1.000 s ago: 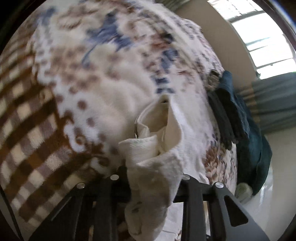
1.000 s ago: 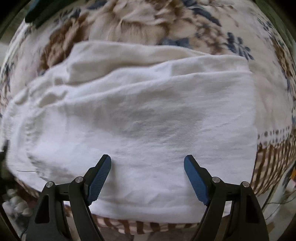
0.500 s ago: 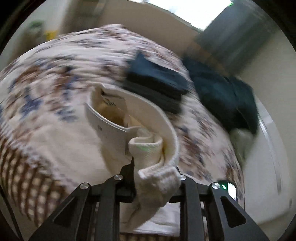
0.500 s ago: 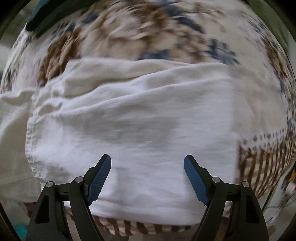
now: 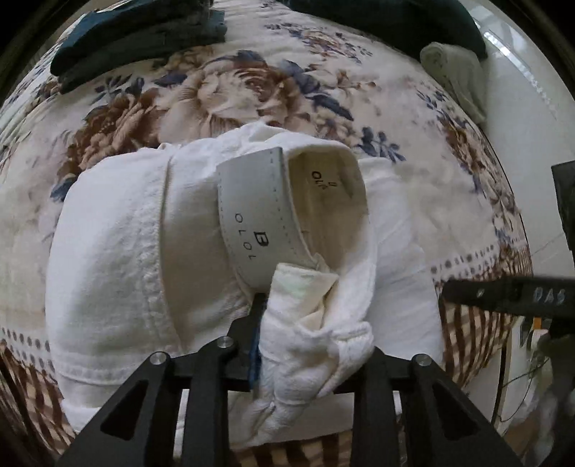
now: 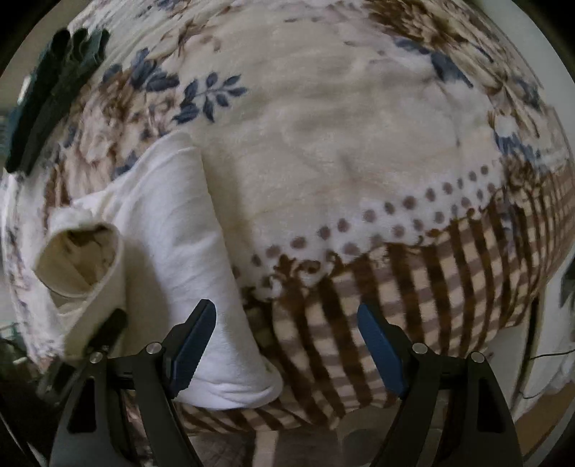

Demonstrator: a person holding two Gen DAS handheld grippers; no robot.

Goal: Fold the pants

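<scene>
White pants (image 5: 118, 251) lie partly folded on a floral blanket (image 5: 222, 93). My left gripper (image 5: 309, 341) is shut on the bunched waistband (image 5: 316, 309), which it holds over the folded part, the grey label facing up. In the right wrist view the pants (image 6: 179, 233) lie at the left, with the lifted waistband (image 6: 82, 258) beside them. My right gripper (image 6: 284, 348) is open and empty above the blanket's checked border (image 6: 413, 294), its left finger (image 6: 194, 337) over the pants' near edge.
Folded dark clothes (image 5: 136, 32) lie at the blanket's far left, also visible in the right wrist view (image 6: 46, 97). More dark cloth (image 5: 388, 18) and a pale rolled cloth (image 5: 456, 75) sit at the far right. White floor (image 5: 521, 118) lies beyond the bed edge.
My left gripper has swung the held waistband round and over the folded pants. My right gripper has moved right, off the pants and over the checked border.
</scene>
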